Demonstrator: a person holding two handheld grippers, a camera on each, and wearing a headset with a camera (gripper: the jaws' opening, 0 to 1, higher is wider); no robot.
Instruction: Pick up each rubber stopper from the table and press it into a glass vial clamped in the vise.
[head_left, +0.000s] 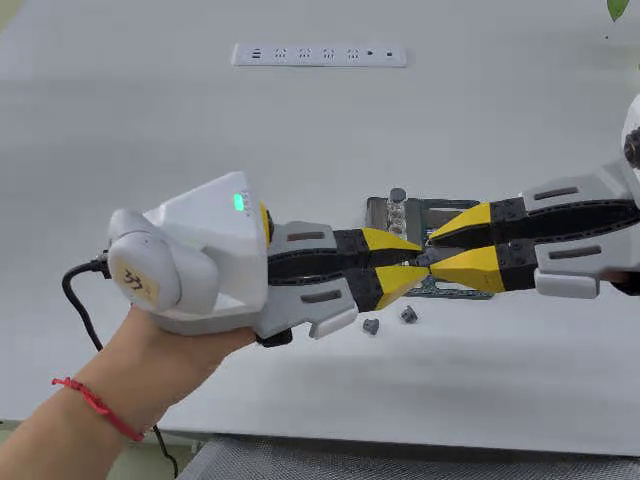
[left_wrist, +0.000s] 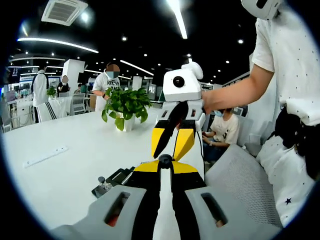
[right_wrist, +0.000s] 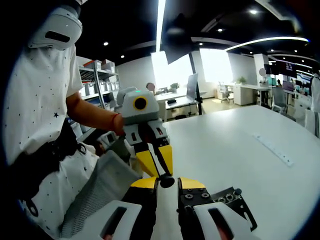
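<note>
the left gripper (head_left: 416, 264) and the right gripper (head_left: 436, 256) meet tip to tip above the white table (head_left: 200, 130); the left hand (head_left: 170, 345) holds the left one. a small dark rubber stopper (left_wrist: 165, 161) sits right at the left gripper's tips, and its jaws are pressed together on it. the right gripper's jaws stand on either side of the same stopper with a narrow gap between them; whether they press on it i cannot tell. just beyond the meeting tips, on the far side of both grippers, the vise (head_left: 450, 212) rests on the table with glass vials (head_left: 397, 212) at the end nearer the left gripper, and the top one shows a dark cap. on the near side, below the left gripper's jaws, two loose stoppers (head_left: 371, 326) lie on the table close to each other. well beyond the grippers a white power strip (head_left: 318, 55) lies flat. in the left gripper view a potted plant (left_wrist: 125, 106) stands on the table off to one side of the right gripper.
</note>
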